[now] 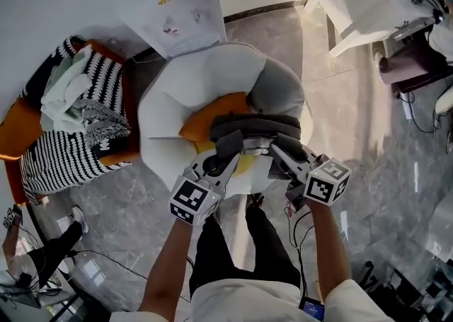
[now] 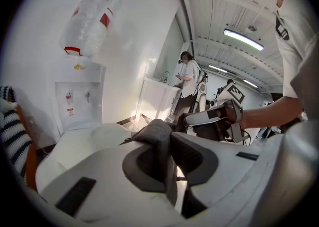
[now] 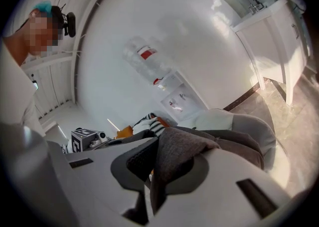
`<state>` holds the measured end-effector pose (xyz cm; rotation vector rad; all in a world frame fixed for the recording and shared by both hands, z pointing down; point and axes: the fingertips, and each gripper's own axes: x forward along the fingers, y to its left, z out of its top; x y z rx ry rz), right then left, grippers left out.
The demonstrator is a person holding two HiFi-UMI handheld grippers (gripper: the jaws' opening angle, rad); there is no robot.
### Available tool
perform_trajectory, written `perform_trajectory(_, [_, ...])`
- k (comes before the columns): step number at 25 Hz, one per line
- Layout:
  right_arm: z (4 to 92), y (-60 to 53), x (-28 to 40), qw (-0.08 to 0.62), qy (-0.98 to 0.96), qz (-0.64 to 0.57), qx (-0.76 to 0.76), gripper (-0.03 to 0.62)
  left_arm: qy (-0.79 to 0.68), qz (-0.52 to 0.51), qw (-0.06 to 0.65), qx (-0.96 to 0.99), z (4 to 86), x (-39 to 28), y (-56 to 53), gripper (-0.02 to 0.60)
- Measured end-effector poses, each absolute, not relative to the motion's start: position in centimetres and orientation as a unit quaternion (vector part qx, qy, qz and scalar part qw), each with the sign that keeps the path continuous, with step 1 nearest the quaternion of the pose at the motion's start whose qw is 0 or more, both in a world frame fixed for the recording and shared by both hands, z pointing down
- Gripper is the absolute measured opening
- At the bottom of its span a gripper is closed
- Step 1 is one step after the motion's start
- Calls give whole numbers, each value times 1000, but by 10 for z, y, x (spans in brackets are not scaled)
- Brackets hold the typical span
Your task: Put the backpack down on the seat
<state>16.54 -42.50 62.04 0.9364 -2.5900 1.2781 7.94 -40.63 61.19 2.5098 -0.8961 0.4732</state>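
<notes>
- The backpack (image 1: 249, 128), at the middle of the frame, was dark charcoal grey.
- The seat (image 1: 187, 87) was creamy white, grey along its right side.
- The cushion (image 1: 209, 121) at the seat's centre was orange, with a yellow patch below it.
- The left hand-held gripper (image 1: 232, 152) and the right hand-held gripper (image 1: 277, 148) were white with dark grey pads, and each one's cube bore black-and-white square markers.
- The chair (image 1: 18, 133) at the left edge was orange.
- The fabric (image 1: 67, 161) at the left was striped black and white.
- The water dispenser (image 1: 180, 9), upper middle, was white with a red cap.
- The floor (image 1: 141, 207) was grey with marble veining.
- The bench (image 1: 361, 2), upper right, was white.
- The person's trousers (image 1: 241, 243) were black.
</notes>
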Motion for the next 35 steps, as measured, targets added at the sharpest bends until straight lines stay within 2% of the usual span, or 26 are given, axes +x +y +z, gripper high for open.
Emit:
perform_trajectory(13, [685,-455,172,49,-841,452,292,31,-339,191,230,892,676,85,-445,60])
perform_trajectory(35, [722,-507,176,50,-849,433,300,31,-390,159,237,876,719,98,-493,61])
